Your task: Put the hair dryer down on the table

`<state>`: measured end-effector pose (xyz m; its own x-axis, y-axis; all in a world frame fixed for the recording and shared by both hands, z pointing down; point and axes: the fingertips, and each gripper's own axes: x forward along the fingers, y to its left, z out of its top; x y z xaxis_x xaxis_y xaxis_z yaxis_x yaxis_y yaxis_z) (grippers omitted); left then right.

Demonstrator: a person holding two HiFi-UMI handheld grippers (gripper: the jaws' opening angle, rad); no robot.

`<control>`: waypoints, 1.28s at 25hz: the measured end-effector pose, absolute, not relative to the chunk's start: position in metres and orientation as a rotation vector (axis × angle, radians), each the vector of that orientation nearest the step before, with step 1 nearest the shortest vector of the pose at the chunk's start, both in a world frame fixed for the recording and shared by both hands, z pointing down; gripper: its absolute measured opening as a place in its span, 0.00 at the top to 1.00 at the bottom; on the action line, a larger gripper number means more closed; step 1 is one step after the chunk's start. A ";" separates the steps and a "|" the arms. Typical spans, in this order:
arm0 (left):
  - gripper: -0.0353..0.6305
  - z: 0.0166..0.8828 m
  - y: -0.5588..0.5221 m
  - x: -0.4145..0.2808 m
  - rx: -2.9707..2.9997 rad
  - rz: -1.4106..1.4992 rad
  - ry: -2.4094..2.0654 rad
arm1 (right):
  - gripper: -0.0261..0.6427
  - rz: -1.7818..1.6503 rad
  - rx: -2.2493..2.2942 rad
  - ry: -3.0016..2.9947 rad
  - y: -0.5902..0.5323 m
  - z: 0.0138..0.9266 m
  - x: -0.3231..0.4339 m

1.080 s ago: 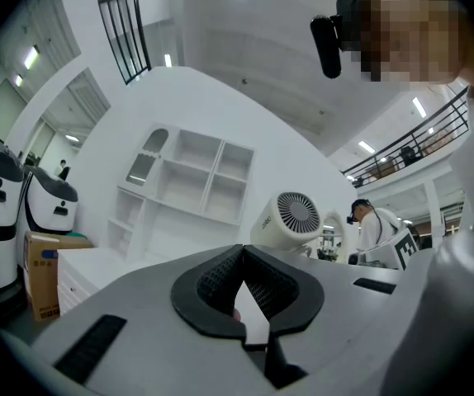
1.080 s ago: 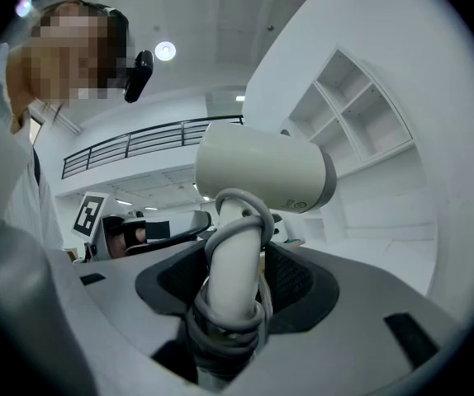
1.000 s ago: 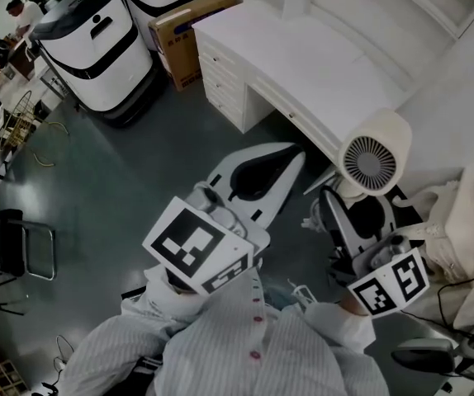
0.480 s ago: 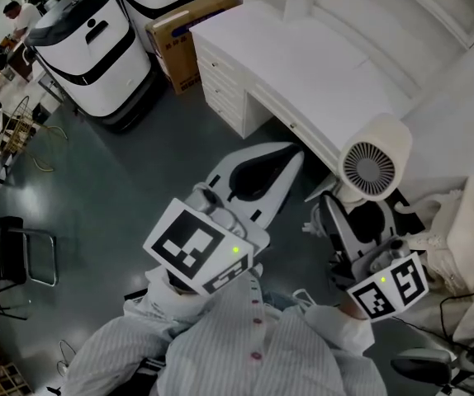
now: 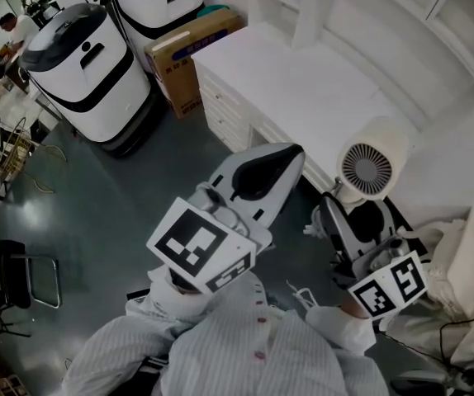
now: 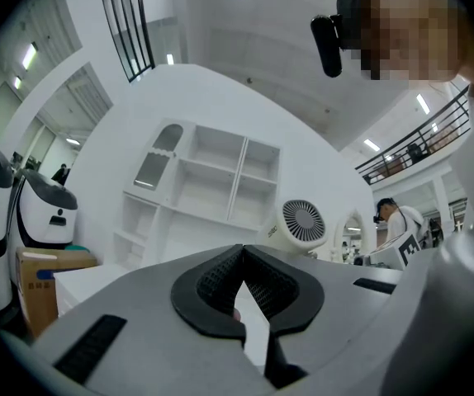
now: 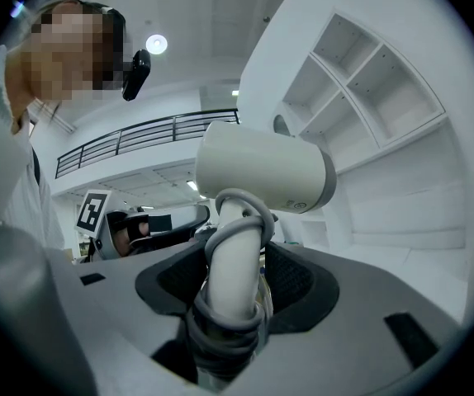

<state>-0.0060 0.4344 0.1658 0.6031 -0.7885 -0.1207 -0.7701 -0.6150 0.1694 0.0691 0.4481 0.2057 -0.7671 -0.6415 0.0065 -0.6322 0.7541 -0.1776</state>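
Note:
A cream-white hair dryer (image 5: 373, 167) with a round rear grille is held upright, beside the front edge of the white desk (image 5: 303, 81). My right gripper (image 5: 361, 221) is shut on its handle (image 7: 233, 271), which has the grey cord wound round it. The barrel (image 7: 262, 172) stands above the jaws in the right gripper view. My left gripper (image 5: 258, 172) points toward the desk front with its jaws shut and nothing between them. The hair dryer (image 6: 303, 221) shows to the right in the left gripper view.
Two white wheeled machines (image 5: 80, 56) and a cardboard box (image 5: 187, 52) stand left of the desk's drawer unit (image 5: 229, 106). White shelving (image 5: 435, 23) rises behind the desk. A pale cloth heap (image 5: 468, 254) lies at right, and a black chair (image 5: 6, 271) stands at far left.
The head view has shifted, so the desk and machines sit a little lower in the frame. The hair dryer stays in my right gripper by the desk edge. The left gripper keeps its pose.

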 end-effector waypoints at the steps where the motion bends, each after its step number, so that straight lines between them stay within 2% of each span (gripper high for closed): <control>1: 0.93 0.164 0.424 -0.012 2.725 -0.280 -1.327 | 0.64 -0.265 -1.050 2.889 0.438 0.204 0.063; 10: 0.93 0.166 0.350 -0.058 2.749 -0.246 -1.298 | 0.64 -0.263 -1.105 2.853 0.361 0.202 0.027; 22: 0.93 0.185 0.306 -0.100 2.717 -0.224 -1.277 | 0.64 -0.314 -1.241 2.811 0.314 0.220 0.008; 32: 0.93 0.197 0.233 -0.095 2.703 -0.191 -1.285 | 0.64 -0.347 -1.257 2.815 0.237 0.234 0.018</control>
<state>-0.0946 0.2332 0.1973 0.6265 -0.7776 -0.0531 -0.7595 -0.6244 0.1825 0.0182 0.2374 0.2340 -0.6710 -0.7395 0.0547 -0.7306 0.6467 -0.2190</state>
